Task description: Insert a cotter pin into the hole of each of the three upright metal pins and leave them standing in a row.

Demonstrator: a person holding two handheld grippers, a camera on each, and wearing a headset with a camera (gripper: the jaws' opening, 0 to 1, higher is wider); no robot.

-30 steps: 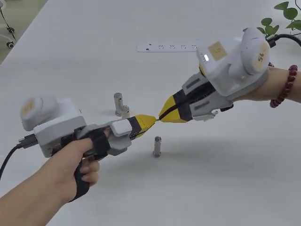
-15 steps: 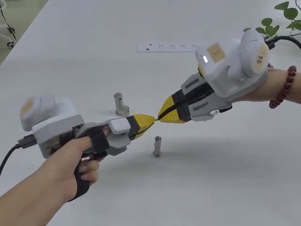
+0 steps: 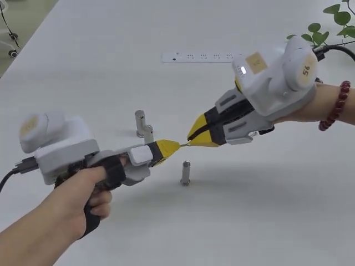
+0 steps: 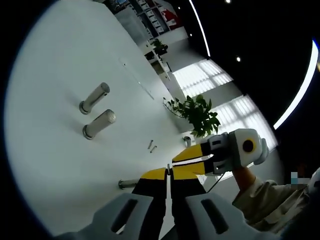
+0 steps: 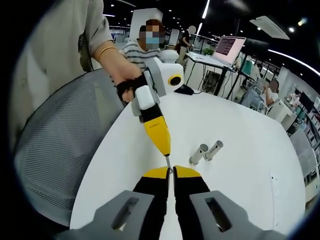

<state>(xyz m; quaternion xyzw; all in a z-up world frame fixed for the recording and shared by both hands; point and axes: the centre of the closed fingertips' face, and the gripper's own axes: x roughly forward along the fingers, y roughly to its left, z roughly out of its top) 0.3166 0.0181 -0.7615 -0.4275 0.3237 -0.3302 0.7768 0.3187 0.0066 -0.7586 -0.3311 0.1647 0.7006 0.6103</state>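
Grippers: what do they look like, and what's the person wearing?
Left gripper and right gripper: white rounded bodies, black jaws with yellow tips, a black cable at each rear. Both bear tan stickers; the right a printed number. Dark red bead bracelet on the right wrist.

Table: white, broad worktop (image 3: 266, 221)
Chair: grey mesh office chair (image 5: 60, 150) beside the table
Windows: bright, slatted (image 4: 200, 75)
Ceiling: dark, with strip lights (image 4: 199, 25)
Plant: leafy, green (image 4: 197, 115), at the table's far edge
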